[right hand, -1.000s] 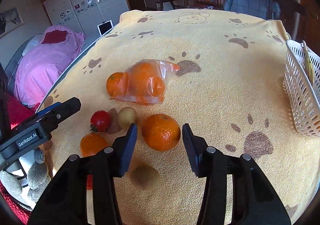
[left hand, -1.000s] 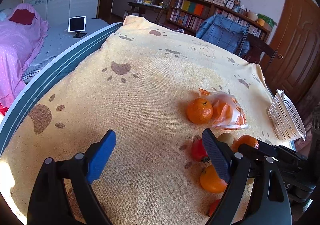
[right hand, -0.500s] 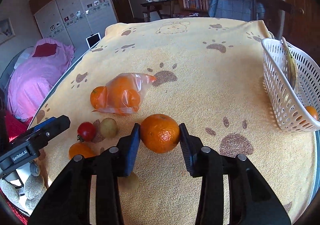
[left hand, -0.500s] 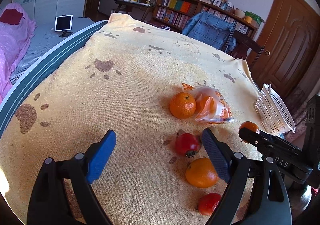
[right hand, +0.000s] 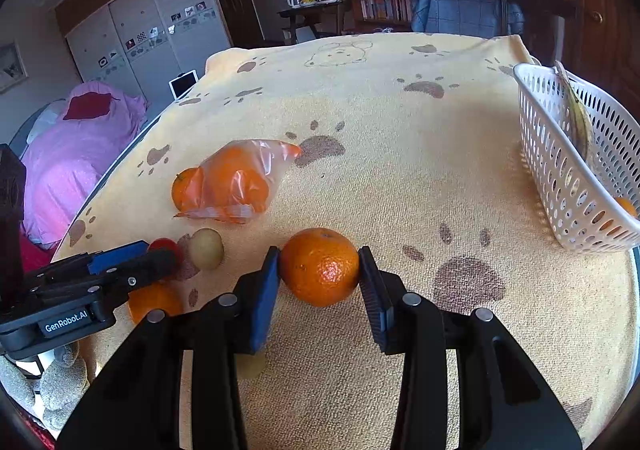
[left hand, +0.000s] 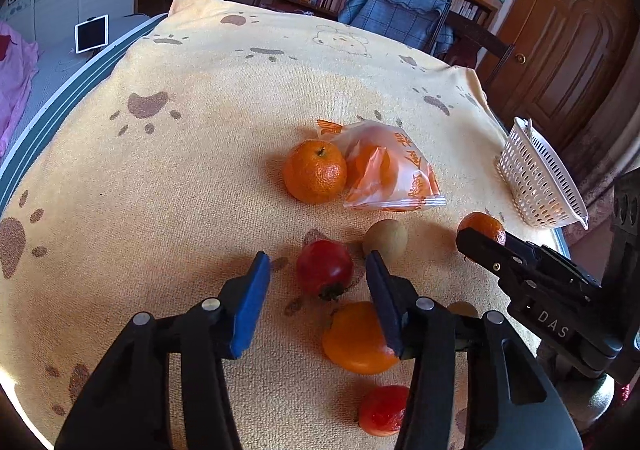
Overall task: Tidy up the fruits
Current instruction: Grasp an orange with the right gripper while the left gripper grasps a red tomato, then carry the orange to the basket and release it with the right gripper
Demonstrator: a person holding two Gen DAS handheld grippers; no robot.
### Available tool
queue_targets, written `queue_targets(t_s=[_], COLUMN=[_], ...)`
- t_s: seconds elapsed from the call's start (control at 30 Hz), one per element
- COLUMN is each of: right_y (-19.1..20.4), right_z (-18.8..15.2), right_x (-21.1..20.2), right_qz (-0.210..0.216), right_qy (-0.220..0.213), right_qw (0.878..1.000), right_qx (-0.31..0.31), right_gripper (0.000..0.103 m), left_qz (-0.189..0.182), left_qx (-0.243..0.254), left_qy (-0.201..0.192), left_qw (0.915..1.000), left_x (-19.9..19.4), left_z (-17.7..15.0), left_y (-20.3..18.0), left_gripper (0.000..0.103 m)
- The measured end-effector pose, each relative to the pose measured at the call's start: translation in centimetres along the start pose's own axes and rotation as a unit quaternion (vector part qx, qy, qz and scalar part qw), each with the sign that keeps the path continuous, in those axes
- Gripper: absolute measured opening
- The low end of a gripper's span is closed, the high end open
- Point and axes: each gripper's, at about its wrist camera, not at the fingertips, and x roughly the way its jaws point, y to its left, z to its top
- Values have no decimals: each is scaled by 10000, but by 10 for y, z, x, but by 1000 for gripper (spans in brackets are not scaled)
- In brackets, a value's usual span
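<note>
My right gripper [right hand: 319, 280] is shut on an orange [right hand: 320, 266] and holds it above the yellow blanket; the orange also shows in the left wrist view [left hand: 482, 226]. My left gripper [left hand: 316, 298] is open around a red tomato [left hand: 325, 268] on the blanket. Close by lie a kiwi [left hand: 385, 236], an orange persimmon [left hand: 356, 340], a second tomato [left hand: 382, 410], a loose orange [left hand: 315, 171] and a plastic bag of oranges [left hand: 390, 169]. The white basket [right hand: 568, 165] stands at the right and holds a banana [right hand: 580, 121] and an orange fruit.
The paw-print blanket [right hand: 400, 109] covers the table. Another kiwi [right hand: 250, 366] lies under my right gripper. A chair with a blue cloth [right hand: 464, 5] stands past the far edge. A bed with pink bedding [right hand: 76, 153] is to the left.
My left gripper moved forward and narrowed around the red tomato. My right gripper closed on the orange and lifted it off the blanket, shifting toward the basket.
</note>
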Motion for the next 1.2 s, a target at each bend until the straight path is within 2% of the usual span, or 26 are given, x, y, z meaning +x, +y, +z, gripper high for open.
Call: queue_targets(t_s=[0.2, 0.33, 0.67, 0.93, 1.2], right_y=[-3, -5, -6, -7, -26], right_z=[-1, -1, -2, 1, 14], right_x=[-1, -2, -7, -15, -50], right_qz=[30, 36, -6, -57, -365], right_qy=[-21, -69, -195, -393, -1046], right_qw=[10000, 9999, 9998, 9991, 9931], right_qx=[55, 80, 95, 131, 398], right_gripper=[40, 40, 40, 40, 40], left_qz=[-111, -207, 121, 293, 296], left_qx=[11, -36, -404, -323, -409], left_qy=[1, -176, -604, -798, -856], left_qw=[9999, 9996, 9973, 9959, 9950], left_x=[4, -1, -17, -23, -25], left_z=[1, -3, -8, -11, -12], left_y=[-3, 1, 17, 13, 16], left_gripper=[37, 30, 29, 29, 29])
